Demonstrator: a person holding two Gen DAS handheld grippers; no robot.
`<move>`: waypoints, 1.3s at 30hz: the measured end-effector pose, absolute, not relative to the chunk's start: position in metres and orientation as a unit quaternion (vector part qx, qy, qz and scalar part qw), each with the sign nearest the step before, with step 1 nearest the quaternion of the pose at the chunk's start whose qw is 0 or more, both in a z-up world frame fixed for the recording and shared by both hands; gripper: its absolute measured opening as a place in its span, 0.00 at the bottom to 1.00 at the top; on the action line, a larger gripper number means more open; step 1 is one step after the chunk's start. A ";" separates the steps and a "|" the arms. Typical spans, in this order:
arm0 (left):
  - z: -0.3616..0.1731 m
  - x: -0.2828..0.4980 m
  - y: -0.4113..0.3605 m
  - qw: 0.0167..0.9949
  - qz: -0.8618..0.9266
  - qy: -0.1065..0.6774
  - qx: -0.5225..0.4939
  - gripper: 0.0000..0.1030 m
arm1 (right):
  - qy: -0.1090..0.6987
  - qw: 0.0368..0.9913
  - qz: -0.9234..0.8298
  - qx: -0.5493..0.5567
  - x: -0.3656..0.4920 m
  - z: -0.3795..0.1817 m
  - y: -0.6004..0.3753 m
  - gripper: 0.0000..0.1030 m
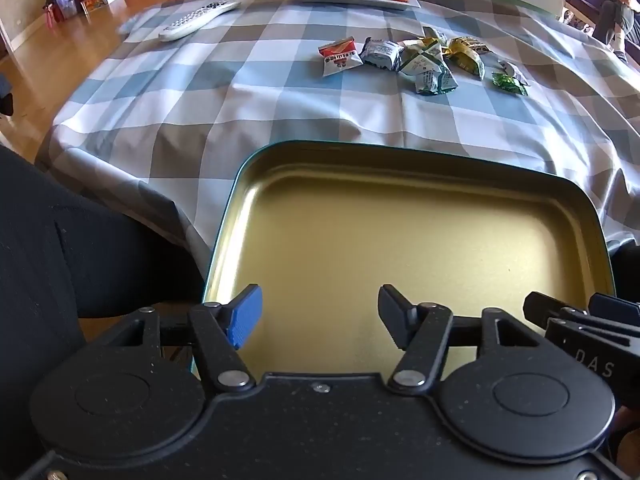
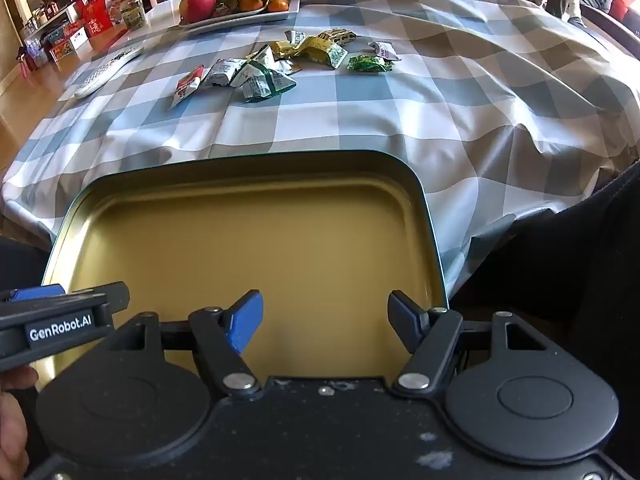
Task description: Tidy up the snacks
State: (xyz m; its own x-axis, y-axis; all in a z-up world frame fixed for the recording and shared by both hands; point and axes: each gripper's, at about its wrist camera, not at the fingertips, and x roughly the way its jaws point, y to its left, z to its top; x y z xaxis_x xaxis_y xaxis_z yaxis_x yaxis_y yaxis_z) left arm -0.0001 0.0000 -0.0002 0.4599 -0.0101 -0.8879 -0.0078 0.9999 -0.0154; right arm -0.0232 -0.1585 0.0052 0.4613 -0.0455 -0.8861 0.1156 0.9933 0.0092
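- Snacks in crinkled foil wrappers (image 1: 424,62) lie in a loose cluster on my checked blue, grey and white tablecloth (image 1: 248,92), well beyond the tin and apart from it; one red-and-white packet (image 1: 339,56) sits at the cluster's left end, a small green one (image 2: 367,64) at its right.
- Nearer me, a shallow rectangular metal tin with a gold inside and teal rim (image 1: 400,240) sits at the table's near edge with nothing in it.
- My left gripper (image 1: 320,318) hangs over the tin's near side, jaws spread wide, nothing between them.
- My right gripper (image 2: 325,322) hangs just beside it over the same tin, jaws apart and likewise empty.
- Further back I see a white remote control (image 1: 198,20) on the left and a white tray of fruit (image 2: 240,12) with a red apple (image 2: 197,4).
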 end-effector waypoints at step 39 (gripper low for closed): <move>-0.005 -0.002 -0.009 0.853 0.000 0.522 0.018 0.64 | 0.522 0.851 -0.047 0.033 -0.023 0.004 -0.157 0.70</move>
State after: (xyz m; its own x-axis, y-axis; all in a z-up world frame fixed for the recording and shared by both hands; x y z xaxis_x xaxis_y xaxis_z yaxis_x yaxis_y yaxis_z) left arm -0.0023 -0.0086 -0.0051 0.4547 0.0184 -0.8904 0.0194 0.9993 0.0305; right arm -0.0233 -0.1571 0.0038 0.4500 -0.0461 -0.8918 0.1153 0.9933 0.0068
